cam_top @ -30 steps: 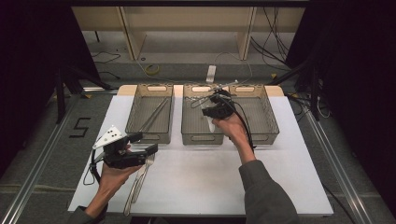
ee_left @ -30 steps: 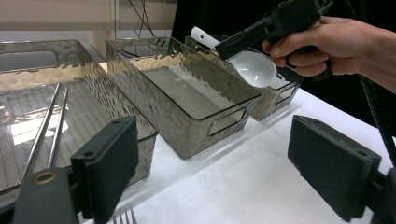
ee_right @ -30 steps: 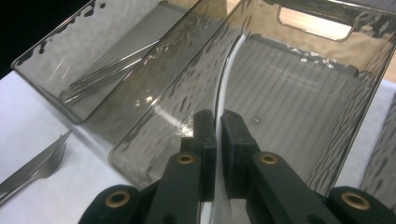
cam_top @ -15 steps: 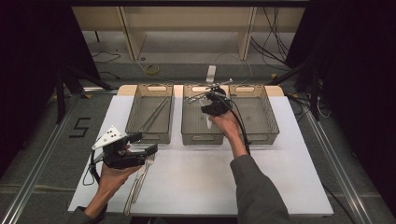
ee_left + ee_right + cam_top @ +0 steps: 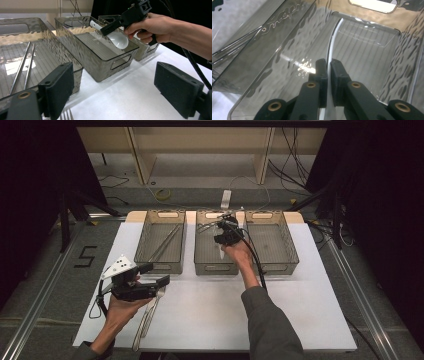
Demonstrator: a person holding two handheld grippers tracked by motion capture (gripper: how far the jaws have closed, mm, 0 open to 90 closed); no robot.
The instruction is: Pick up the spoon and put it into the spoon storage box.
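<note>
My right gripper [image 5: 226, 232] hangs over the middle grey bin [image 5: 214, 269], shut on the handle of a white spoon [image 5: 117, 40]. The spoon's bowl hangs low inside that bin, toward its near end. In the right gripper view the pads of the right gripper [image 5: 328, 63] pinch the thin white handle [image 5: 332, 45] above the bin's ribbed floor. My left gripper [image 5: 155, 274] is held above the white table at the front left, open, with nothing between its pads [image 5: 57, 87]. Two forks [image 5: 147, 315] lie on the table just under it.
Three translucent grey bins stand in a row at the table's far side. The left bin [image 5: 160, 266] holds two metal rods [image 5: 165, 242]; the right bin [image 5: 272, 265] looks bare. A white table surface [image 5: 210, 310] spreads in front of the bins.
My right gripper, with the spoon, has shifted slightly left and sunk lower into the middle bin. The left gripper has stayed where it was.
</note>
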